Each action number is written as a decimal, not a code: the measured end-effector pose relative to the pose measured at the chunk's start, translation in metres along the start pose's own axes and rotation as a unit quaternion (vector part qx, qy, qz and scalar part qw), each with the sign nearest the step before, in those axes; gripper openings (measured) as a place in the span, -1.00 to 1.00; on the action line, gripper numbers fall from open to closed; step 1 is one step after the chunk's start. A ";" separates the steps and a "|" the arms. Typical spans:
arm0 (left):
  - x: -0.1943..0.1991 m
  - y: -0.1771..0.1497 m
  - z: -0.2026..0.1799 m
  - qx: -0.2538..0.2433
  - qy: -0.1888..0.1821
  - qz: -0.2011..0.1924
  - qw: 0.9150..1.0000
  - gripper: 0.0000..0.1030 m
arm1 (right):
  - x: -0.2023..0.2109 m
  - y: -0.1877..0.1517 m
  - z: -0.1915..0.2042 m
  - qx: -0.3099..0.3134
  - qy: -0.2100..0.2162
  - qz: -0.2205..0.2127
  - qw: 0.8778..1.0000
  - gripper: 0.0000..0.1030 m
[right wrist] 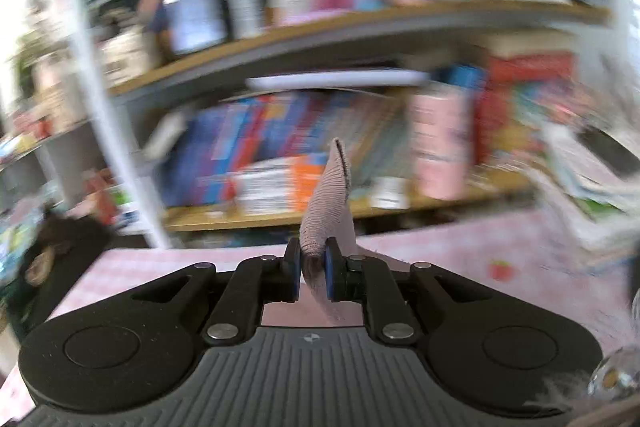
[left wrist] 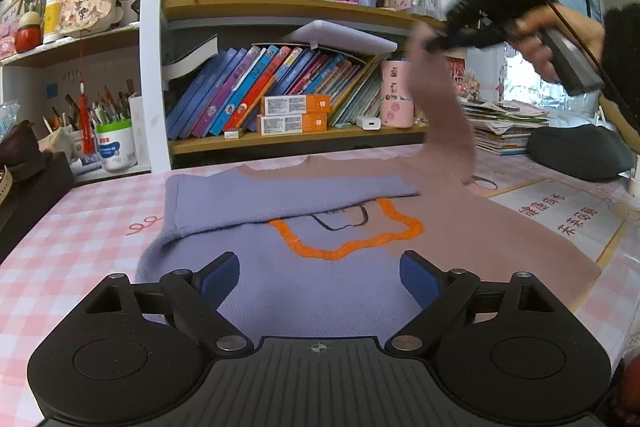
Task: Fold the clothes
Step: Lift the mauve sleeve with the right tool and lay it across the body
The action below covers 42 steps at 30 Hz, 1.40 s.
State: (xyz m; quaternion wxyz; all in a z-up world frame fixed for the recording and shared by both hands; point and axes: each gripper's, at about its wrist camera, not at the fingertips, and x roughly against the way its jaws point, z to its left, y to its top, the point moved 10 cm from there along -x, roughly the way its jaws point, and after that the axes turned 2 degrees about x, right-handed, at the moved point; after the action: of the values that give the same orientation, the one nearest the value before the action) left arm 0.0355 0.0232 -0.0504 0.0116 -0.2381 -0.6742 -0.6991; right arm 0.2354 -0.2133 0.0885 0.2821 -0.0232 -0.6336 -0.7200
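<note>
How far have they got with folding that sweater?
About midway, I'd say. Done: the purple sleeve already lies folded across the sweater on the checked table. In hand: the right gripper is shut on the cuff of the pink sleeve, lifted above the table. The left gripper hangs open over the hem. Left: laying that sleeve across, then folding the body.
</note>
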 end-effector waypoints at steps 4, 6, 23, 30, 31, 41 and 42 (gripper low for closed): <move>-0.001 0.000 0.004 0.017 -0.006 0.000 1.000 0.75 | -0.016 0.009 0.070 0.037 0.051 -0.007 0.998 -0.79; -0.002 -0.001 0.008 0.032 -0.008 0.003 0.999 0.75 | -0.025 0.010 0.096 0.046 0.068 -0.005 0.997 -0.79; -0.009 -0.005 0.011 0.043 0.003 0.025 0.999 0.75 | -0.096 -0.040 0.163 0.022 0.123 0.085 0.988 -0.73; -0.010 -0.005 0.009 0.042 0.005 0.026 0.999 0.75 | -0.078 -0.043 0.166 0.004 0.154 0.097 0.983 -0.19; -0.009 -0.006 0.010 0.041 0.005 0.026 0.999 0.75 | -0.073 -0.043 0.167 0.010 0.156 0.098 0.983 -0.19; -0.010 -0.006 0.011 0.040 0.011 0.029 0.999 0.75 | 0.042 -0.132 0.105 0.046 0.137 0.154 0.977 -0.18; -0.011 -0.006 0.010 0.038 0.014 0.030 0.999 0.75 | 0.056 -0.146 0.096 0.037 0.133 0.161 0.977 -0.18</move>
State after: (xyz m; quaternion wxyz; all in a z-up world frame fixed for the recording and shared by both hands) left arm 0.0462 0.0304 -0.0597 0.0512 -0.2478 -0.6924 -0.6757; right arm 0.0935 -0.1403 -0.0021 0.4768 -0.0184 -0.6048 -0.6376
